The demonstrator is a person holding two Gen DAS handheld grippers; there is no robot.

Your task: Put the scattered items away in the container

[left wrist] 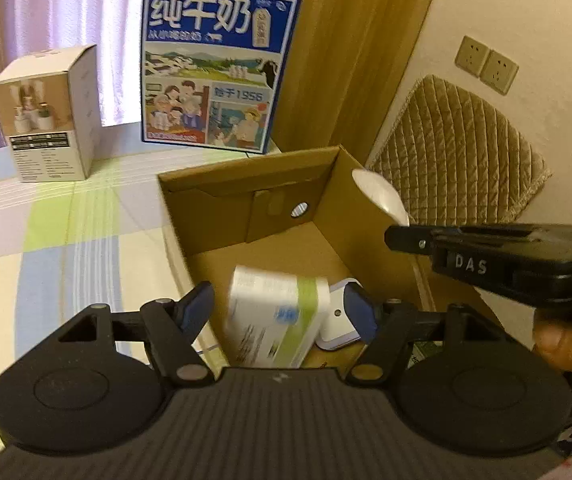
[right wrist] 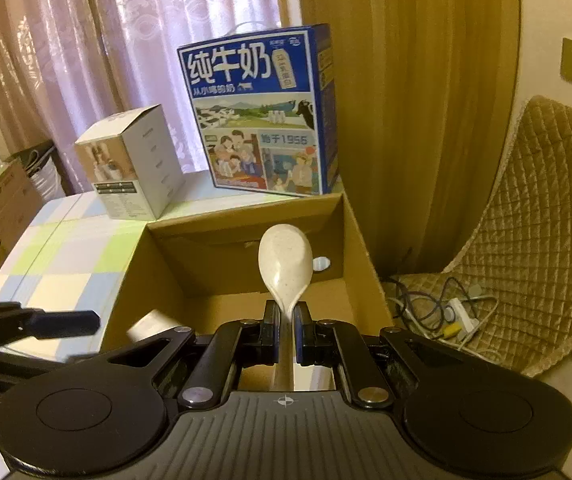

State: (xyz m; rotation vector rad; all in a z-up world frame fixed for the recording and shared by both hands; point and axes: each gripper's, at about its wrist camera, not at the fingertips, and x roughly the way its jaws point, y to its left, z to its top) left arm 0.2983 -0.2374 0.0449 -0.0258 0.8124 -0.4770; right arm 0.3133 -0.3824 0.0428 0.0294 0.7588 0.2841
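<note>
An open cardboard box (left wrist: 241, 196) stands on the checked tablecloth; it also shows in the right wrist view (right wrist: 165, 280). My left gripper (left wrist: 281, 308) is open above the box, and a white and green carton (left wrist: 273, 316) lies blurred between its fingers, beside a small white device (left wrist: 338, 328) on the box floor. My right gripper (right wrist: 286, 328) is shut on the handle of a white speckled spoon (right wrist: 286, 264), held over the box with its bowl pointing forward. The spoon's bowl (left wrist: 378, 192) also shows in the left wrist view above the right gripper.
A blue milk case (left wrist: 217, 68) and a white product box (left wrist: 49, 116) stand on the table behind the cardboard box. A quilted cushion (right wrist: 546, 216) and a power strip with cables (right wrist: 454, 316) lie to the right. Curtains hang behind.
</note>
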